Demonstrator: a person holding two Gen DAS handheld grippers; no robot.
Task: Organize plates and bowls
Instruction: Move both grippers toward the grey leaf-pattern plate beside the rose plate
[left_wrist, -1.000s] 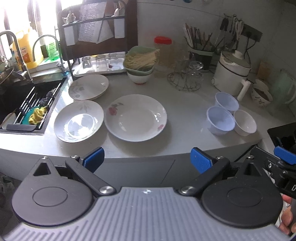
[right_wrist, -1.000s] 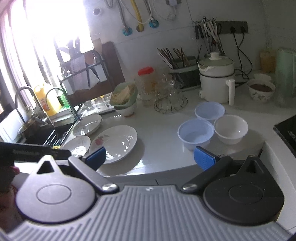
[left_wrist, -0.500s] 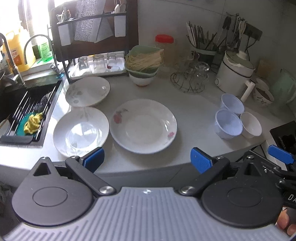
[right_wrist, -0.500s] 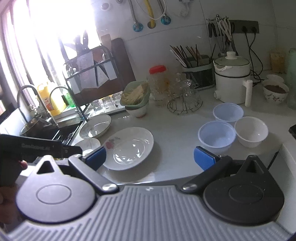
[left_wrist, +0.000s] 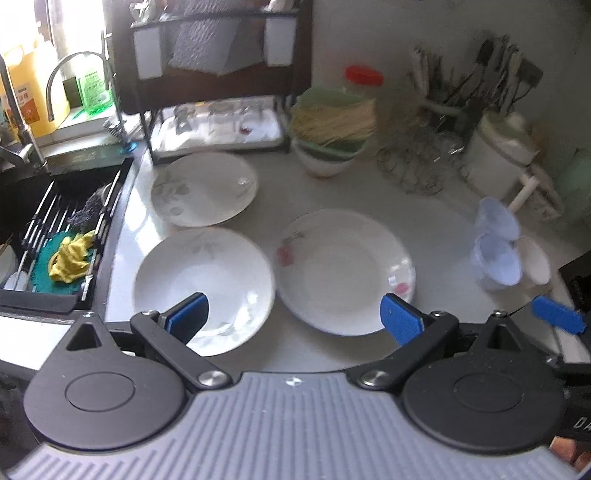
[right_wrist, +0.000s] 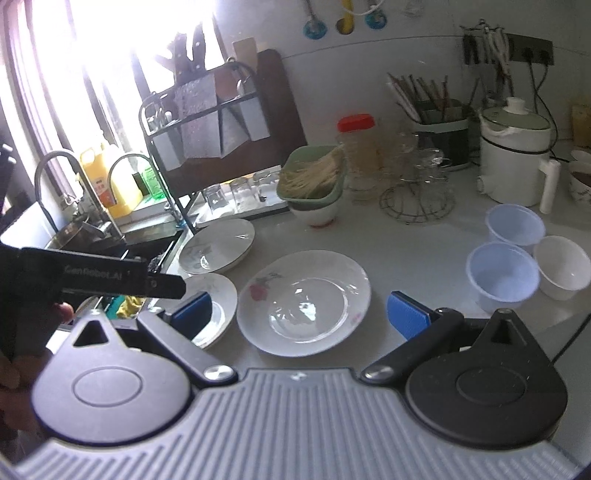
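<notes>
Three white plates lie on the grey counter: a rose-printed plate (left_wrist: 345, 271) (right_wrist: 303, 301) in the middle, a grey-leaf plate (left_wrist: 205, 288) (right_wrist: 214, 306) to its left, and another (left_wrist: 205, 188) (right_wrist: 218, 245) behind that one. At the right stand two pale blue bowls (left_wrist: 496, 236) (right_wrist: 502, 275) and a white bowl (left_wrist: 535, 264) (right_wrist: 563, 266). My left gripper (left_wrist: 293, 319) is open above the near edges of the two front plates, holding nothing. My right gripper (right_wrist: 299, 312) is open over the rose plate, empty too.
A sink (left_wrist: 48, 236) with a rack and a yellow cloth lies at the left. Behind are a dish rack (left_wrist: 218, 88), a green basket of noodles (left_wrist: 332, 122) on a bowl, a wire stand (left_wrist: 417, 166), a white pot (left_wrist: 502, 158) and a red-lidded jar (right_wrist: 356, 147).
Both grippers have moved forward over the counter, so the plates loom larger and nearer. Both stay open and empty. Nothing on the counter has moved.
</notes>
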